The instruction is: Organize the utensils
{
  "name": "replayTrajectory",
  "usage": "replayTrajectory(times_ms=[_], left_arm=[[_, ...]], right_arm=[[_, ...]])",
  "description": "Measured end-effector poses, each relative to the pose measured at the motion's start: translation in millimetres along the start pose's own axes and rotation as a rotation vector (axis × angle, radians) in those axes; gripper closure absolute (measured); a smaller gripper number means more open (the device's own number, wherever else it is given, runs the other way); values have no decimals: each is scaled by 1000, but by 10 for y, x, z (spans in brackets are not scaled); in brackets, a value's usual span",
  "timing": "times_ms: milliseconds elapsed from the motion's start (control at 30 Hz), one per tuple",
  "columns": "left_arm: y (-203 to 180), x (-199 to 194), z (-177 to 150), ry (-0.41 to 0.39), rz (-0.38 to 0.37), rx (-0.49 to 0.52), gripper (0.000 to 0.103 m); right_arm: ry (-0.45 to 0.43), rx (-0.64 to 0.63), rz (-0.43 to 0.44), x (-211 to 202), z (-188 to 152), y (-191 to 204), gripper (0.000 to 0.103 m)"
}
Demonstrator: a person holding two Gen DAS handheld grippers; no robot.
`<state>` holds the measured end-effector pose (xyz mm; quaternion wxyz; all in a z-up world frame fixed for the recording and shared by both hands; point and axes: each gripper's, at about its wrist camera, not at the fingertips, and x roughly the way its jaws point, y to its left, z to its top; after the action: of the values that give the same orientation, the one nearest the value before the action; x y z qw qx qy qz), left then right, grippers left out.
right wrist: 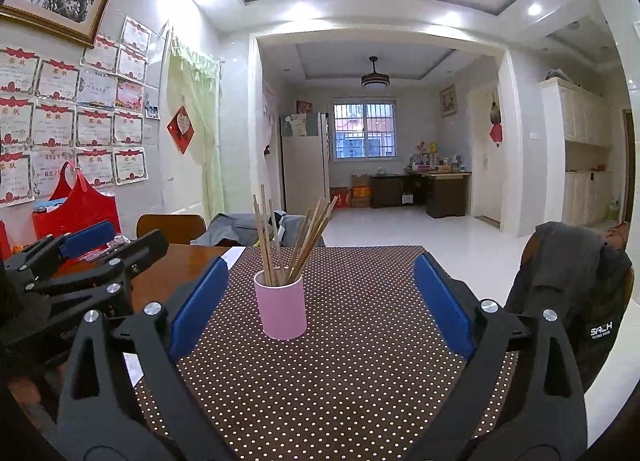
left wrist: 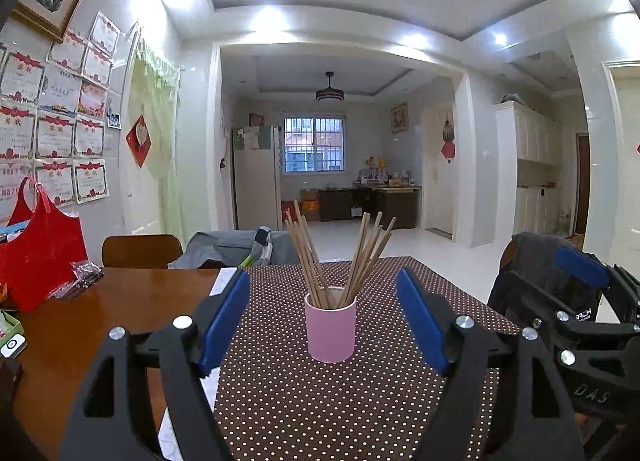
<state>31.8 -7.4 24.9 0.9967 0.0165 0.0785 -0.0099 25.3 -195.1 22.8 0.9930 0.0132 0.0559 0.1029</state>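
Observation:
A pink cup (left wrist: 330, 328) stands upright on a brown dotted cloth (left wrist: 340, 413), holding several wooden chopsticks (left wrist: 340, 257) that fan out in two bunches. My left gripper (left wrist: 323, 293) is open, its blue pads on either side of the cup but short of it, nothing between them. In the right wrist view the same pink cup (right wrist: 281, 309) with the chopsticks (right wrist: 290, 241) sits ahead and left of centre on the dotted cloth (right wrist: 340, 381). My right gripper (right wrist: 320, 285) is open and empty. The right gripper (left wrist: 584, 273) shows at the left view's right edge.
A wooden table (left wrist: 120, 309) carries a red bag (left wrist: 40, 257) and a small dark packet (left wrist: 80, 281) at the left. Chairs draped with grey clothing stand at the far side (left wrist: 240, 247) and at the right (right wrist: 568, 285). The other gripper (right wrist: 84, 257) hovers at left.

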Motion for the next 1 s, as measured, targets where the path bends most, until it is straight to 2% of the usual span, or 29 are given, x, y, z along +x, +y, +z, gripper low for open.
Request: replayTrajectory(times_ms=[1000], left_arm=[[61,58,-78,-24,38,-8,27]], right_arm=[[25,-19,-14,91,-63,46,10]])
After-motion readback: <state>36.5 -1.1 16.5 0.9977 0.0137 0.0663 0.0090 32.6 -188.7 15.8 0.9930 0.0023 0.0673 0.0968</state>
